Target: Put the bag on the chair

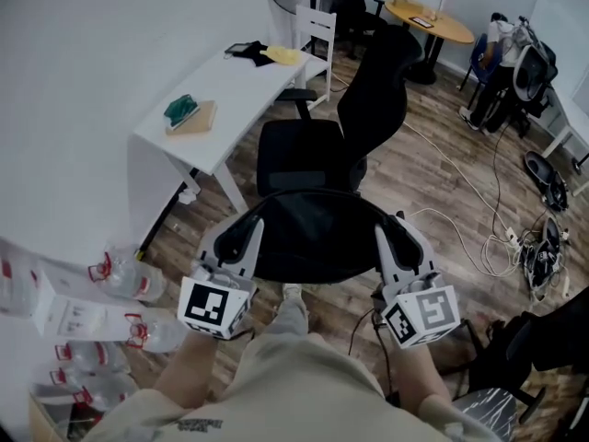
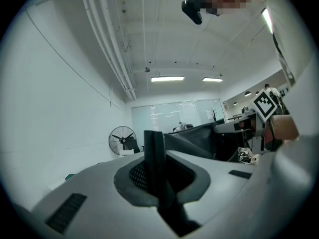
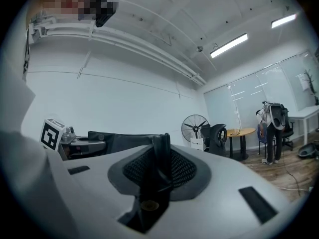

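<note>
- Bag (image 1: 317, 233): black and soft-sided. We hold it up by its two ends, one gripper on each, and it is stretched level between them.
- In the head view the bag sits in front of the black office chair (image 1: 304, 155) and covers the near edge of the seat. We cannot tell whether it touches the seat.
- The left gripper (image 1: 250, 230) is closed on the bag's left end. Its own view shows a narrow black fold of the bag pinched upright between the jaws.
- The right gripper (image 1: 382, 238) is clamped on the bag's right end. Its view shows a black fold standing between the pads with the jaws pressed against it.
- Both grippers point level, toward the chair, and each shows the other's marker cube off to its side.
- The chair's tall back rises at the far side of the seat, and its left armrest is near the right edge of the white surface (image 1: 235, 99).
- A green object (image 1: 181, 109) lies on a tan board (image 1: 195, 120) near the left edge of the surface, and a yellow item (image 1: 285, 55) lies toward the far end.
- Water bottles (image 1: 129, 279) lie on the floor at lower left.
- White cables (image 1: 460, 238) trail across the wooden floor to the right.
</note>
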